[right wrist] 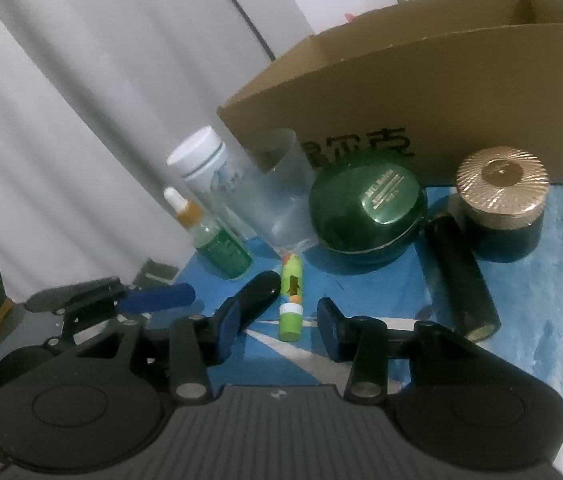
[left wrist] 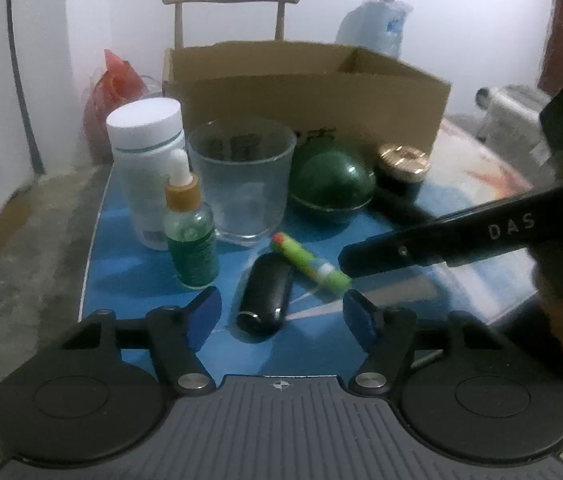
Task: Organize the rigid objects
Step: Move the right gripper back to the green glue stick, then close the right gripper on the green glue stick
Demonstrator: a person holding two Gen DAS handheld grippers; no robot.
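On a blue mat stand a white bottle (left wrist: 147,152), a green dropper bottle (left wrist: 190,236), a clear glass (left wrist: 243,184), a round green jar (left wrist: 331,184) and a gold-lidded jar (left wrist: 401,168). A black tube (left wrist: 263,300) and a green lip balm stick (left wrist: 309,266) lie in front. My left gripper (left wrist: 281,316) is open with the black tube between its fingers. My right gripper (right wrist: 277,330) is open around the lip balm stick (right wrist: 291,298); a finger of it (left wrist: 433,240) reaches in from the right in the left wrist view. A second black tube (right wrist: 461,276) lies right.
An open cardboard box (left wrist: 309,92) stands behind the objects, also in the right wrist view (right wrist: 421,92). A red bag (left wrist: 115,92) sits at back left, a plastic-wrapped item (left wrist: 377,24) behind the box. A wooden chair back (left wrist: 229,0) rises behind. White curtains (right wrist: 81,100) hang at left.
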